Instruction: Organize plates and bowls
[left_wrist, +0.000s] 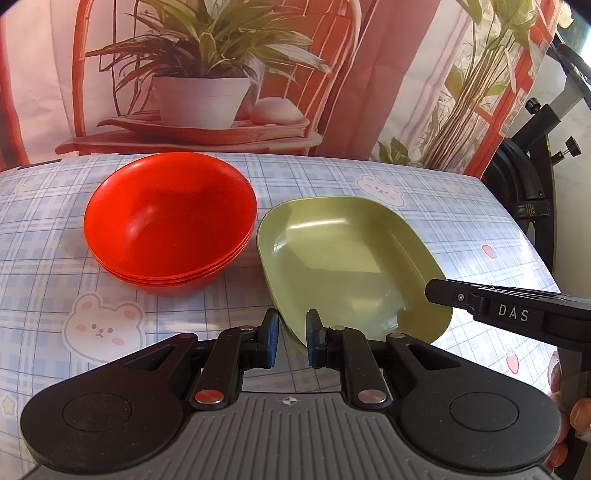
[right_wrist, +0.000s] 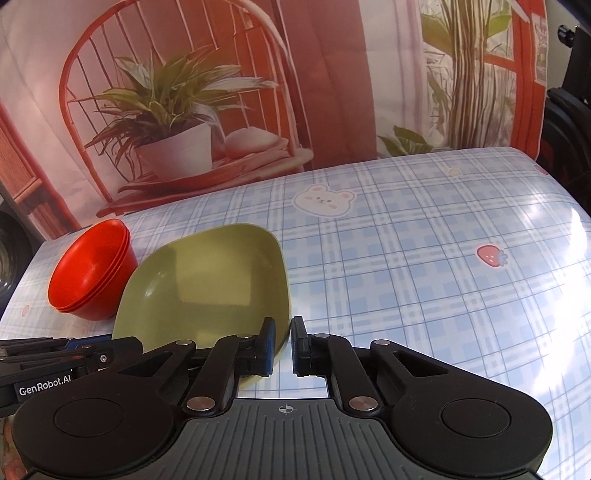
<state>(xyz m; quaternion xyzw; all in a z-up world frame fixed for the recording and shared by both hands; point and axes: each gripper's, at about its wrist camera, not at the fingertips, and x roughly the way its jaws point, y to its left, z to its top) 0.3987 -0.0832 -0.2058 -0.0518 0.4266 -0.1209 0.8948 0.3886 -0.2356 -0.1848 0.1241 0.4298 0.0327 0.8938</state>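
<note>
Both grippers, left (left_wrist: 291, 334) & right (right_wrist: 283, 341), are pinched on near rim of green plate (left_wrist: 347, 258) just beside red bowl stack (left_wrist: 170, 221); uneven lift prob tilts plate, slips, or bumps stack.

**Inspector:** Where did the left wrist view sit?

**Assistant:** Behind the left claw (left_wrist: 291, 328), close above the desk (left_wrist: 44, 236), angled down and toward the printed backdrop (left_wrist: 388, 74). The red bowls (left_wrist: 168, 221) lay ahead-left, the green plate (left_wrist: 347, 258) directly before it.

**Inspector:** And the right wrist view?

**Assistant:** Behind the right claw (right_wrist: 283, 339), equally low and near, facing the same backdrop (right_wrist: 332, 74) from further right.

**Inspector:** Shared ground?

**Assistant:** Both took in the plate (right_wrist: 207, 284), the bowls (right_wrist: 92, 273), the desk (right_wrist: 424, 277), and each other's claw at the frame edge.
</note>
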